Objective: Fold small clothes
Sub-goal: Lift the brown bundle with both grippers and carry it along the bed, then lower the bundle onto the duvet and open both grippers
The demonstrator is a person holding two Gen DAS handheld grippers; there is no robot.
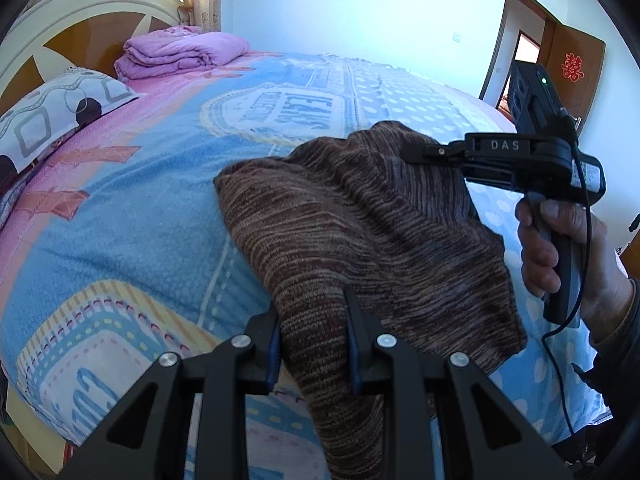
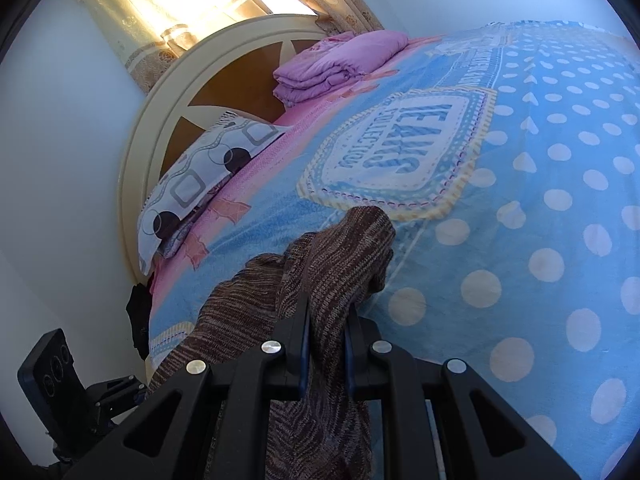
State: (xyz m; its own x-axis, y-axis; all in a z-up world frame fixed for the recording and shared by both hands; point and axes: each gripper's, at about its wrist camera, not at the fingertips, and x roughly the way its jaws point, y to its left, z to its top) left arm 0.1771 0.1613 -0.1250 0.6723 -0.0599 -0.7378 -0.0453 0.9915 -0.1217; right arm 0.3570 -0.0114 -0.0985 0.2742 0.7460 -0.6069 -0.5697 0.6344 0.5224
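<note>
A brown striped knitted garment (image 1: 360, 224) hangs stretched between both grippers above the bed. My left gripper (image 1: 314, 320) is shut on its near edge, and cloth hangs down between the fingers. My right gripper (image 1: 416, 152) shows side-on in the left wrist view, held by a hand, shut on the garment's far edge. In the right wrist view the right gripper (image 2: 326, 320) is shut on a bunched fold of the garment (image 2: 340, 248), which drapes over the fingers and hangs below. The left gripper's body (image 2: 80, 392) shows at lower left there.
The bed is covered by a blue and pink fleece blanket (image 1: 140, 208) with white dots. A folded purple quilt (image 1: 180, 52) and a patterned pillow (image 1: 52, 112) lie by the cream headboard (image 2: 160, 120). A wooden door (image 1: 576, 68) stands at the far right.
</note>
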